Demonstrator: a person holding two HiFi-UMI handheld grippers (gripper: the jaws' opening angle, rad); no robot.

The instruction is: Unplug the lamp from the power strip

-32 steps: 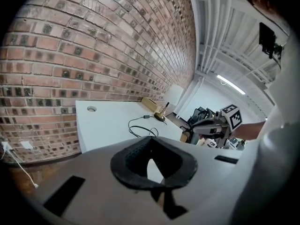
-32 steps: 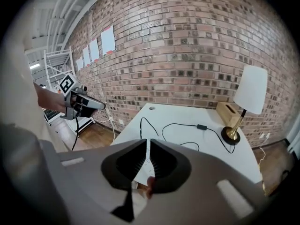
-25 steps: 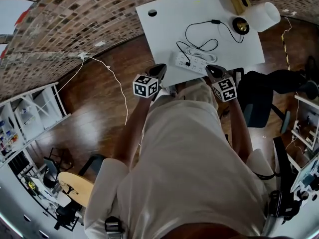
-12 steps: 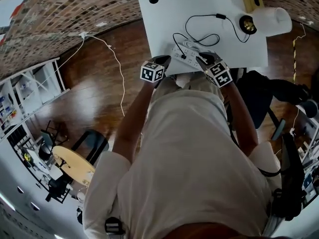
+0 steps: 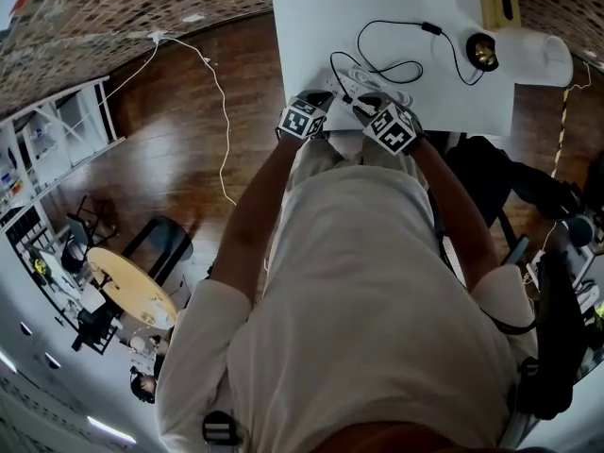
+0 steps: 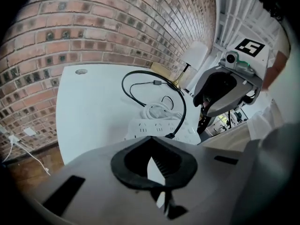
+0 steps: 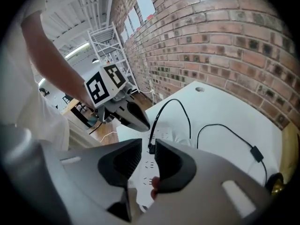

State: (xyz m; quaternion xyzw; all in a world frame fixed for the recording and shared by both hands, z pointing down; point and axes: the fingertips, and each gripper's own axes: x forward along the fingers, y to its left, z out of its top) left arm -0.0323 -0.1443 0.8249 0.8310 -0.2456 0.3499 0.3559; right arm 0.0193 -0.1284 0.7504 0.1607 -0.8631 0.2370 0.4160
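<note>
**A:** Where is the lamp's plug?

**B:** The black plug (image 7: 151, 148) sits in the white power strip (image 6: 154, 125), close to the near edge of the table (image 5: 311, 36). Its cord (image 6: 183, 104) loops away across the top to the lamp (image 5: 483, 52) at the far corner.

**A:** And the tongs?

**B:** The right gripper (image 7: 147, 144) tips steeply down at the plug. Its jaws have just been opening and stand partly apart. The plug shows in the gap at their tips, but neither pad presses on it. I judge they are spread that way to straddle the plug before a pinch.

**A:** The other one?

**B:** The left gripper (image 6: 150, 139) has its jaws drawn together at the tips with nothing in them. It hangs over the strip's left end; whether it touches, I cannot tell. My guess is that it is there to pin the strip down, since a light strip could lift with the plug.

**A:** Anything in the way?

**B:** The strip's own white cable (image 6: 157, 110) lies coiled just behind it, clear of the plug.
</note>
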